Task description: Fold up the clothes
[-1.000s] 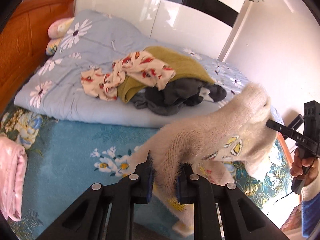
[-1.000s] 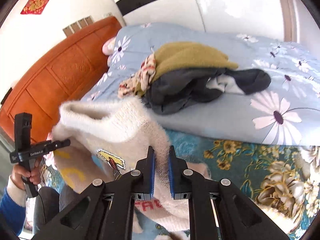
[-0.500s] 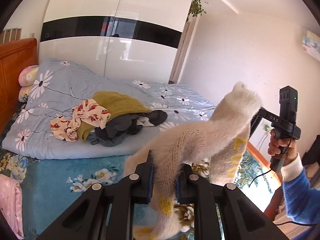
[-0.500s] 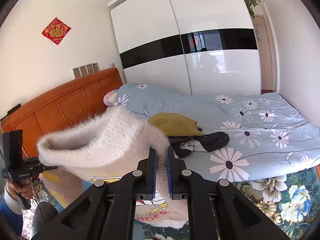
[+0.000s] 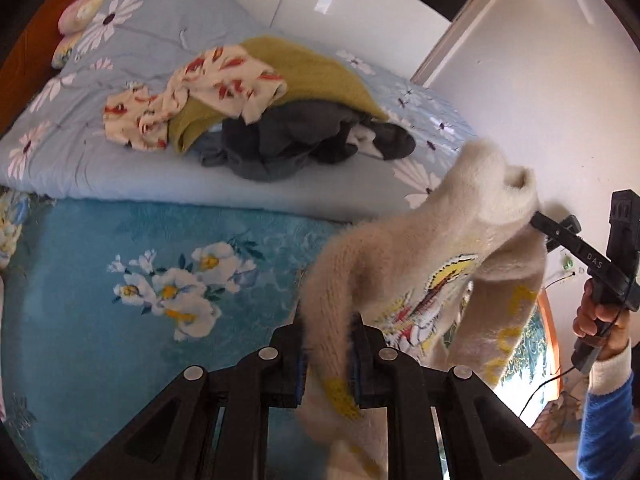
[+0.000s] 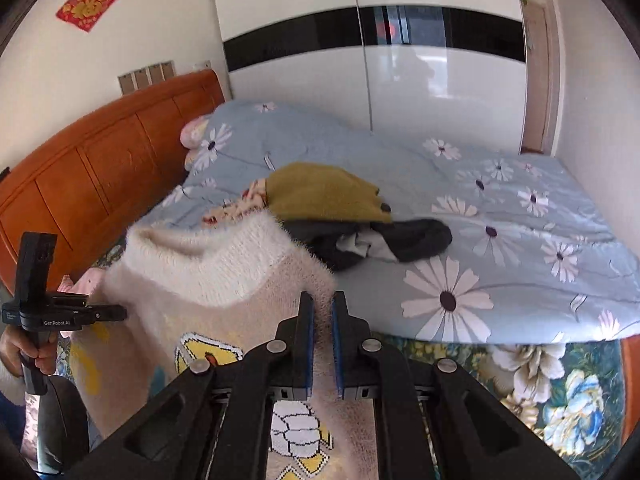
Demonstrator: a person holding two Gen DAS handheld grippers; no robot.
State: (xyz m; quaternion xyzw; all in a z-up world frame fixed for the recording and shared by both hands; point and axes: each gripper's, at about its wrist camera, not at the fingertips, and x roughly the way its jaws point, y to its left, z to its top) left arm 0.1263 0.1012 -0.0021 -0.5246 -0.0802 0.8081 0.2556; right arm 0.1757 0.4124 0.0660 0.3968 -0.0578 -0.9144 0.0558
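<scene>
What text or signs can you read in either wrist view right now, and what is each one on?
"GenRobot.AI": white print on the left gripper, right wrist view.
"DAS": white letters on the right gripper, left wrist view.
Red wall decoration: one gold character, too blurred to read.
Cream sweater: yellow letters folded and blurred in both views, unreadable.

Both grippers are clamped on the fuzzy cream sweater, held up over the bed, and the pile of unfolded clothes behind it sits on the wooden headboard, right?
Not quite: the pile of unfolded clothes lies on the blue daisy quilt, as the right wrist view shows. The rest holds.
</scene>
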